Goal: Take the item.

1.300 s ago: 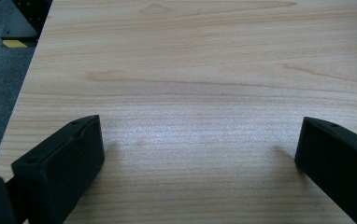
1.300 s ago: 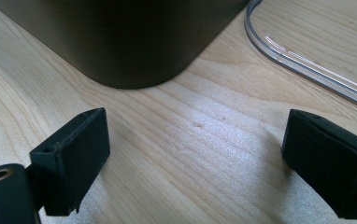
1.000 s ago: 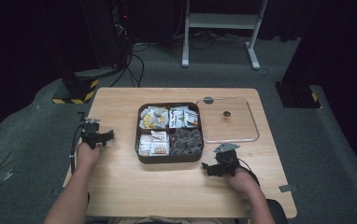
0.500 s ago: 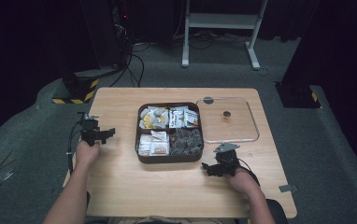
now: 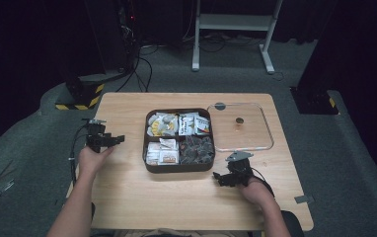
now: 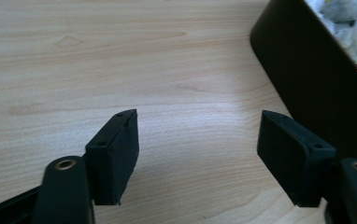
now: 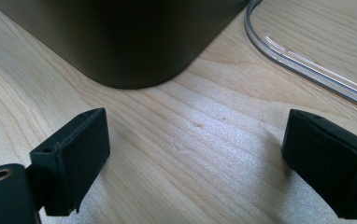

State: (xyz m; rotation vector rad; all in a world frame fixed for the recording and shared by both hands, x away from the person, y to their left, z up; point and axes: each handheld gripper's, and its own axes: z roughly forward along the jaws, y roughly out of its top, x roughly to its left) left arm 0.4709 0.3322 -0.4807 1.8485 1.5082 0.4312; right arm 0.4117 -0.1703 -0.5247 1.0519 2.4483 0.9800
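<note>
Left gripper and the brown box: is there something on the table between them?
Nothing: in the high view, bare wooden table separates the left gripper from the box. The left gripper view shows bare wood between its open jaws too.

A lab — dark curtains (image 5: 38, 39), grey carpet (image 5: 334, 148), hazard-striped stand bases (image 5: 78, 101).

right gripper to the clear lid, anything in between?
Nothing visible. The right gripper is open near the brown tray's front right corner, and only bare table lies between its jaws and the clear lid's rim.
</note>
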